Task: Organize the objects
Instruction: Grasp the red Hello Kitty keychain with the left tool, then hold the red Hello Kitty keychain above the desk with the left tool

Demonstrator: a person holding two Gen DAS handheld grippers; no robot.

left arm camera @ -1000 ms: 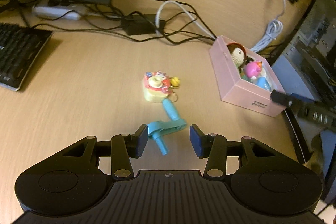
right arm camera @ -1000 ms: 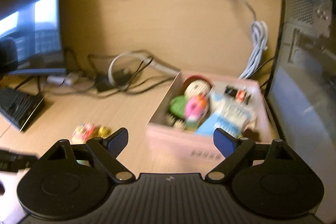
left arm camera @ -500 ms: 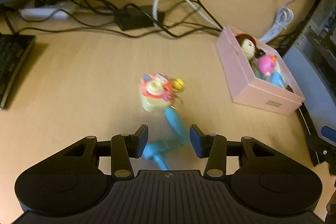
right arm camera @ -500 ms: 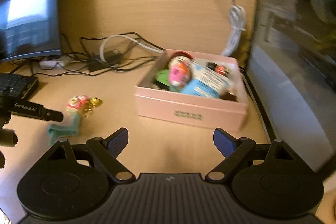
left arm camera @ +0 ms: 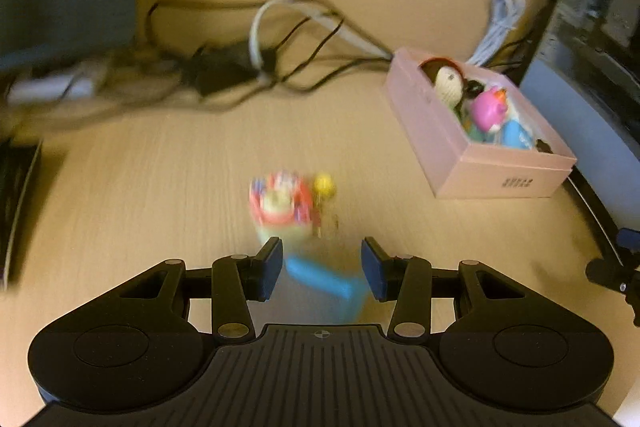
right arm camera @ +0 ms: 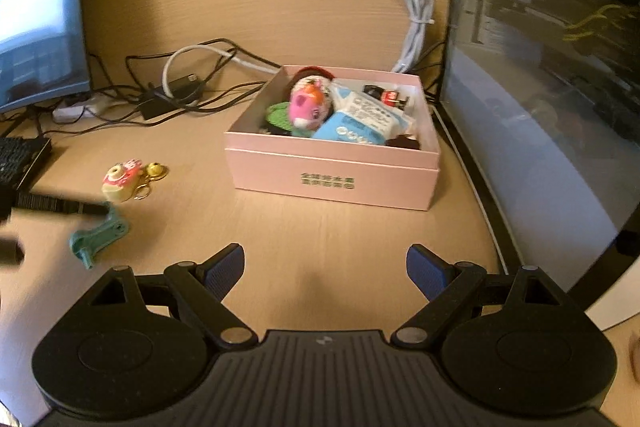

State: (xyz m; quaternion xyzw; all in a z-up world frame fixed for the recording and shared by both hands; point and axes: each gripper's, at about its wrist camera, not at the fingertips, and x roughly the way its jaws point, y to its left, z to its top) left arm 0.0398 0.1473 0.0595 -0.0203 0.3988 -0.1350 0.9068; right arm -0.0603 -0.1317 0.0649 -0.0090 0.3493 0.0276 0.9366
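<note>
A blue plastic piece (left arm camera: pixel 320 281) lies on the desk between the open jaws of my left gripper (left arm camera: pixel 322 269); it also shows in the right wrist view (right arm camera: pixel 98 234). A colourful keychain toy (left arm camera: pixel 282 205) with a yellow bell lies just beyond it, also in the right wrist view (right arm camera: pixel 122 181). A pink box (right arm camera: pixel 332 179) holds a doll, a pink toy and a blue-white carton; it shows at the right of the left wrist view (left arm camera: pixel 472 163). My right gripper (right arm camera: pixel 325 267) is open and empty, in front of the box.
Tangled black and white cables (right arm camera: pixel 180 91) and a power strip lie at the back. A monitor (right arm camera: pixel 36 35) and a keyboard (right arm camera: pixel 20 159) are at the left. A dark computer case (right arm camera: pixel 540 87) stands at the right.
My left gripper has moved forward, so the blue piece now lies between its jaws. My right gripper has pulled back from the box and swung left.
</note>
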